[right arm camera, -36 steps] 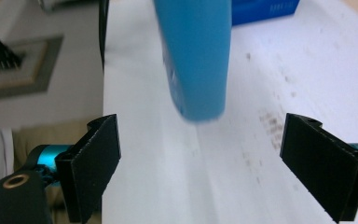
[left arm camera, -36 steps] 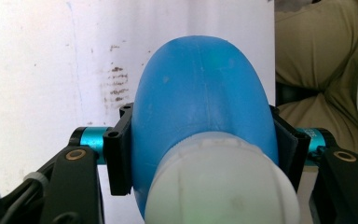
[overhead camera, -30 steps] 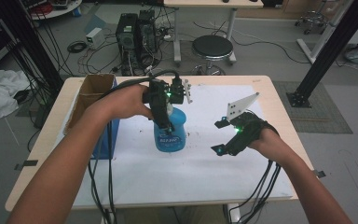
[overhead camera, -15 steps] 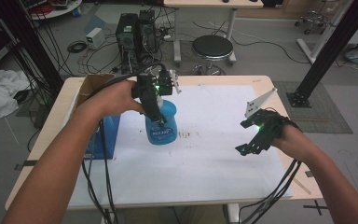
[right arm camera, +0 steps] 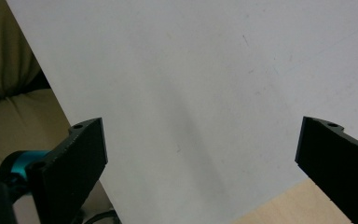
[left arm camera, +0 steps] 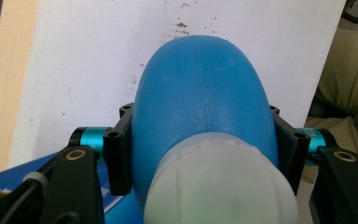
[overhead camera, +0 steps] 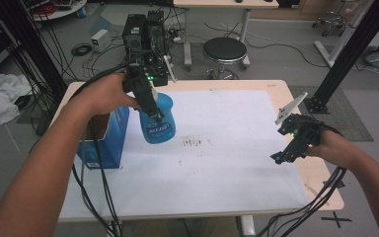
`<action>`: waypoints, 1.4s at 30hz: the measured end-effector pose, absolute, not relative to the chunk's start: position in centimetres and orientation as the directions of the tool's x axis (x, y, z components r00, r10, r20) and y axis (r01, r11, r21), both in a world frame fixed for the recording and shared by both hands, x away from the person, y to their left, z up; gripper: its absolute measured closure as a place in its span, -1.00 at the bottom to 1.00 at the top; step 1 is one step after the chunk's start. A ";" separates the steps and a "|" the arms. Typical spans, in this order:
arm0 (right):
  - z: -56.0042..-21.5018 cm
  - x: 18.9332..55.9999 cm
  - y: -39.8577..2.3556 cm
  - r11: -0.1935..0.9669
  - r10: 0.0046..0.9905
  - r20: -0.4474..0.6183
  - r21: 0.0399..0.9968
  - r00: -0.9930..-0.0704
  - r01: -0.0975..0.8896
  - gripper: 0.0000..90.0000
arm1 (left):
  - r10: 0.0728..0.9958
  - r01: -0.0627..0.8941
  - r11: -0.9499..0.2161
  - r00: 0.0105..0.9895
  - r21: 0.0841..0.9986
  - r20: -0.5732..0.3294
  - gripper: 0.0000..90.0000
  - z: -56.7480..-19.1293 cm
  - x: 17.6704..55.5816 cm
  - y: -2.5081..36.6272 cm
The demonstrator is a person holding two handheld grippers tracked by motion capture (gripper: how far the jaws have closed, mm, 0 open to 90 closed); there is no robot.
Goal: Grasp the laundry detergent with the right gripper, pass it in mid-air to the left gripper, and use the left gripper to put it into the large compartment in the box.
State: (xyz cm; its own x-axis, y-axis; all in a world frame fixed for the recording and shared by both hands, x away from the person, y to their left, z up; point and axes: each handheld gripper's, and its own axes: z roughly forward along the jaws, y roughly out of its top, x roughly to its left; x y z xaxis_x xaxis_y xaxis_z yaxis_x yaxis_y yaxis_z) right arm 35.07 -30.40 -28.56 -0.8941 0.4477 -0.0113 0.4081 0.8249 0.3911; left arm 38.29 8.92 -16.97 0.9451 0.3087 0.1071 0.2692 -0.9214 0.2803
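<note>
- Clamped jaws on the left gripper [overhead camera: 150, 101] pinch the blue bottle [overhead camera: 158, 121] from both sides, up near its neck, as seen from the high view.
- High view again: a second ago that bottle hung over the middle of the white sheet [overhead camera: 227, 168]; now it has swung left and sits right beside the blue box [overhead camera: 106, 143], held clear of the table [overhead camera: 276, 86].
- Same view, the right gripper [overhead camera: 290, 145] has pulled away to the table's right edge, well apart from the bottle, jaws spread.
- Left gripper view: pads [left arm camera: 119, 158] press on either flank of the bottle [left arm camera: 200, 116], its white cap end nearest the camera, and dark specks dot the sheet [left arm camera: 98, 56] beyond.
- Right gripper view: fingers [right arm camera: 81, 149] stand wide apart with nothing between them, just bare sheet [right arm camera: 205, 93] below.
- My read: the carry is heading for the box, so lowering the bottle in looks like the next job, and the right hand is simply out of the way.
</note>
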 end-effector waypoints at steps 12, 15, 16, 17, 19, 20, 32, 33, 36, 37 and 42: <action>-28.4 34.8 -30.7 0.822 0.438 -0.015 0.412 -0.899 0.394 -0.98 | 0.366 0.318 -0.896 0.924 0.310 0.112 -0.16 -12.9 37.9 12.7; -28.2 34.8 -30.5 0.821 0.436 -0.015 0.417 -0.900 0.391 -0.98 | 0.363 0.313 -0.895 0.925 0.316 0.112 -0.16 -12.0 37.8 13.9; -28.2 34.8 -30.5 0.820 0.436 -0.015 0.418 -0.900 0.390 -0.98 | 0.361 0.312 -0.896 0.926 0.315 0.110 -0.16 -11.8 37.8 14.3; -28.1 34.9 -30.4 0.820 0.434 -0.016 0.421 -0.901 0.387 -0.98 | 0.363 0.314 -0.894 0.926 0.318 0.107 -0.16 -11.6 37.8 14.7; -28.1 34.9 -30.3 0.818 0.436 -0.015 0.423 -0.900 0.389 -0.98 | 0.365 0.315 -0.893 0.925 0.322 0.109 -0.16 -11.2 37.9 15.4; -28.0 34.9 -30.3 0.818 0.434 -0.014 0.424 -0.901 0.388 -0.98 | 0.366 0.315 -0.892 0.924 0.325 0.111 -0.16 -11.0 37.9 15.8; -28.0 35.3 -30.5 0.812 0.446 -0.008 0.423 -0.895 0.401 -0.98 | 0.394 0.329 -0.872 0.911 0.363 0.121 -0.16 -8.9 38.0 20.5; -28.0 35.3 -30.4 0.811 0.449 -0.007 0.422 -0.894 0.404 -0.98 | 0.397 0.330 -0.870 0.910 0.366 0.122 -0.16 -8.9 38.0 20.9; -28.1 35.4 -30.4 0.809 0.454 -0.005 0.420 -0.891 0.411 -0.98 | 0.403 0.332 -0.866 0.906 0.374 0.128 -0.16 -8.7 38.2 21.9; -28.1 35.4 -30.4 0.810 0.454 -0.005 0.418 -0.891 0.411 -0.98 | 0.403 0.333 -0.865 0.906 0.376 0.126 -0.16 -8.6 38.2 22.2; -28.1 35.6 -30.4 0.808 0.461 -0.004 0.416 -0.887 0.418 -0.98 | 0.410 0.337 -0.860 0.904 0.383 0.124 -0.16 -8.6 38.4 23.7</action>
State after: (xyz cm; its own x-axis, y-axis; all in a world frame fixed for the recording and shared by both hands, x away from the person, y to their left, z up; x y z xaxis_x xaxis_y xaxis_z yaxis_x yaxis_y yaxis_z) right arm 35.59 -30.43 -28.14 -0.8874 0.4611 -0.0036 0.4180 0.8077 0.4158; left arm 38.44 23.72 -8.64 0.9036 0.4100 0.1244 0.3375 -0.8600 0.3828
